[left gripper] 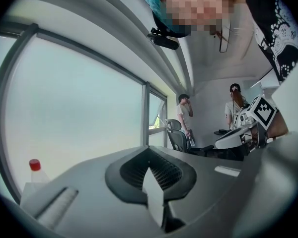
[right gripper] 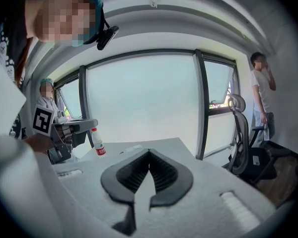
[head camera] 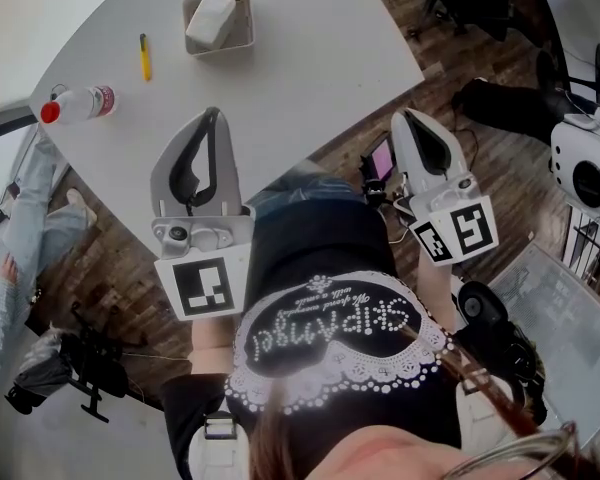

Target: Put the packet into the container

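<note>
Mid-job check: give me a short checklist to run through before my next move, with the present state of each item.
1. Packet in the container: ok, the white packet lies inside it.
2. Packet fully below the rim: cannot tell.
3. Left gripper empty: ok, jaws together with nothing between them.
4. Right gripper empty: ok, jaws together with nothing between them.
5. Grippers apart from the container: ok, both are held close to the person, well short of it.
6. Bottle and yellow pen apart from the container: ok, both lie on the table to its left.
</note>
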Action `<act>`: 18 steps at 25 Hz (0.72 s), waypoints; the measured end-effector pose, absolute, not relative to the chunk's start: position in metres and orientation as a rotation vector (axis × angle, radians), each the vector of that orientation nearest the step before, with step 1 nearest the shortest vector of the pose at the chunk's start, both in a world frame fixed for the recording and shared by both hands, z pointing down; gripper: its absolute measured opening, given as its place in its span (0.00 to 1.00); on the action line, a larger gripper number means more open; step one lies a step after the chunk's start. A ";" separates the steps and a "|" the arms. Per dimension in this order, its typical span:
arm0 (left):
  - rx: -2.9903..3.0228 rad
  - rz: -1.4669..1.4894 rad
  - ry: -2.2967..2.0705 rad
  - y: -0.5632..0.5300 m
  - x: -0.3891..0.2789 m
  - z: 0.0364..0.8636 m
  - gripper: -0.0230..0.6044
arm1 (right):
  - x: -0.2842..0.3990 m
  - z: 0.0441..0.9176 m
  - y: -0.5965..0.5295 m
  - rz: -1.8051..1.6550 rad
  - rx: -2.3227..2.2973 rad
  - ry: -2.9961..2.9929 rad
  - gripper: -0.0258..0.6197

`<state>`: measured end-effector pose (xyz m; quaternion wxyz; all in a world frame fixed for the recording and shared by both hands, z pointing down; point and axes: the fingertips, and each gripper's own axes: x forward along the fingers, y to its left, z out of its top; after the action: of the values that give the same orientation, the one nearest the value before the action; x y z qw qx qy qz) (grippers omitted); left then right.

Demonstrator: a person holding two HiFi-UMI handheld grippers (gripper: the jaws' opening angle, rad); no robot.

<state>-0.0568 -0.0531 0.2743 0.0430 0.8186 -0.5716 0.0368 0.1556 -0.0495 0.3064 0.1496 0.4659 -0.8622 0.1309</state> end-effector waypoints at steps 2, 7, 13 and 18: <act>2.476 0.122 -1.765 -0.049 -0.058 0.280 0.04 | 0.155 0.307 -0.049 0.378 1.335 -2.478 0.04; 2.426 0.141 -1.788 -0.039 -0.064 0.296 0.04 | 0.152 0.309 -0.046 0.384 1.324 -2.476 0.04; 2.376 0.201 -1.793 -0.030 -0.069 0.316 0.04 | 0.147 0.310 -0.044 0.393 1.308 -2.484 0.04; 2.335 0.225 -1.779 -0.022 -0.065 0.329 0.04 | 0.150 0.309 -0.043 0.394 1.301 -2.484 0.04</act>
<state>-0.0651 -0.0215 0.3287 0.0986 0.7892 -0.6014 0.0760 0.1497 -0.0426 0.3092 0.1544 0.4540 -0.8667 0.1374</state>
